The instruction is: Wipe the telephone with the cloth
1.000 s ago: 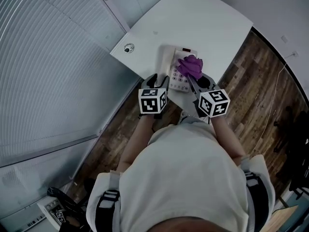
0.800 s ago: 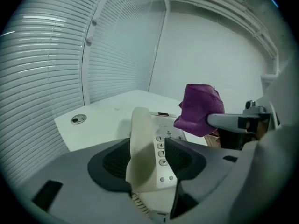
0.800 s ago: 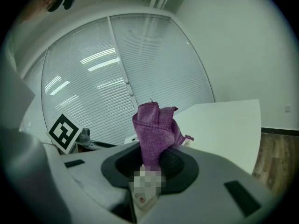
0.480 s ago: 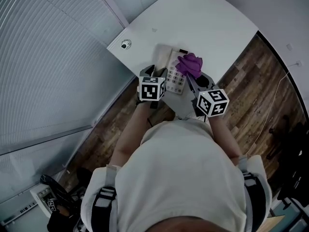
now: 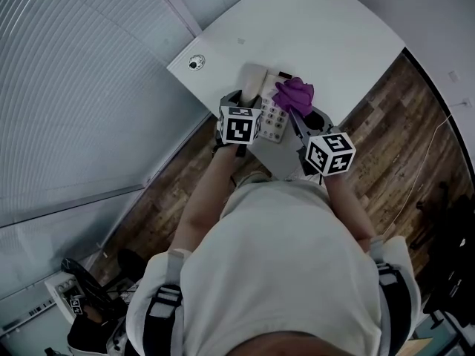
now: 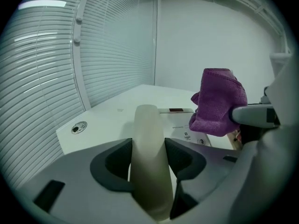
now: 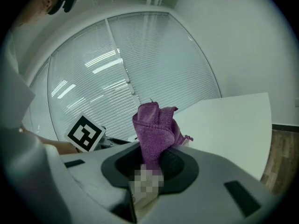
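Left gripper (image 6: 148,148), jaws just opened wide, straddles the one cream plastic handset (image 6: 147,125) of one white keypad telephone (image 5: 273,122); right gripper (image 7: 152,164) beside it clamps one crumpled purple cloth (image 7: 154,129)

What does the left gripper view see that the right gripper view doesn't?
Only the left gripper view: the phone's handset between the left gripper's jaws, which have just been opening, the phone's base and a round disc in the white table. Only the right gripper view: the left gripper's marker cube and wooden floor. Both: the purple cloth, the table and the blinds.
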A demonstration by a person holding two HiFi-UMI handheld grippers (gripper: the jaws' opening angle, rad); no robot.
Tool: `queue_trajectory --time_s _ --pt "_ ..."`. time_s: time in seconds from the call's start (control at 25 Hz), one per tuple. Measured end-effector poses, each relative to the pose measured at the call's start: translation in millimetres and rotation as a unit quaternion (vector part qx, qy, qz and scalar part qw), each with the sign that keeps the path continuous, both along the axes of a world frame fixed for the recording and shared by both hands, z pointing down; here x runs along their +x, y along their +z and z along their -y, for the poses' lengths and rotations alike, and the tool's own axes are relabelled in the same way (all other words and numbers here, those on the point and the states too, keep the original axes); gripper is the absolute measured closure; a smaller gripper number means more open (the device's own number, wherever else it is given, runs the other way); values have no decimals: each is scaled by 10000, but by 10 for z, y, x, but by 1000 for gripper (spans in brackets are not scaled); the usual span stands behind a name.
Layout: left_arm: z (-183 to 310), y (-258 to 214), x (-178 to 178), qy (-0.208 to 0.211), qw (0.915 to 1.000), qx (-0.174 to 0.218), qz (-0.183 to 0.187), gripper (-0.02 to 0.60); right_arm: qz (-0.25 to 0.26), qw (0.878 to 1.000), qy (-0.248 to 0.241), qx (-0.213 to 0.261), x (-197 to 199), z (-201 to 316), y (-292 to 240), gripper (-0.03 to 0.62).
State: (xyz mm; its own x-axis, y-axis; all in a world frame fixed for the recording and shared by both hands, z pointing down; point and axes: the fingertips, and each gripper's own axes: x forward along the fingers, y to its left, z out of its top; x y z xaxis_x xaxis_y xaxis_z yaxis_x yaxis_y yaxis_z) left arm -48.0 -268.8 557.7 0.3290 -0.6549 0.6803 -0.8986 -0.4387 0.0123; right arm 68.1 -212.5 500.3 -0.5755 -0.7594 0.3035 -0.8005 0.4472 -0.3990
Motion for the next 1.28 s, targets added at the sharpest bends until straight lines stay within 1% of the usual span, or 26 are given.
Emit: queue_trajectory --time_s 0.12,0.24,0.44,0.6,0.72,0.92,1.04,1.16,1.28 --pt "10 -4 -4 -10 10000 39 -39 371 6 10000 -6 46 13 0 -20 504" --pt "-7 -15 -20 -8 9998 -16 -181 371 13 9999 18 107 48 -15 -59 504" --pt "-31 -52 -39 -103 9985 -135 -522 373 85 9996 151 212 127 31 -136 503" --pt "-44 -133 -27 -159 9968 -144 -773 371 114 9993 165 315 151 74 -211 504" --pt "-87 -208 -5 -237 9933 -139 -1119 371 136 9991 164 378 159 103 -253 505" --pt "-194 -365 28 -372 9823 -89 -1833 371 181 9984 194 499 187 146 -347 505" --pt "-276 -455 55 -378 9727 -126 -2286 373 211 9977 238 593 202 204 -416 504" --pt "-371 -575 99 -354 9600 -134 -2773 371 224 9970 244 702 196 271 -506 503" --pt "-477 -729 156 -265 9430 -122 -3316 371 243 9961 216 822 163 311 -609 504"
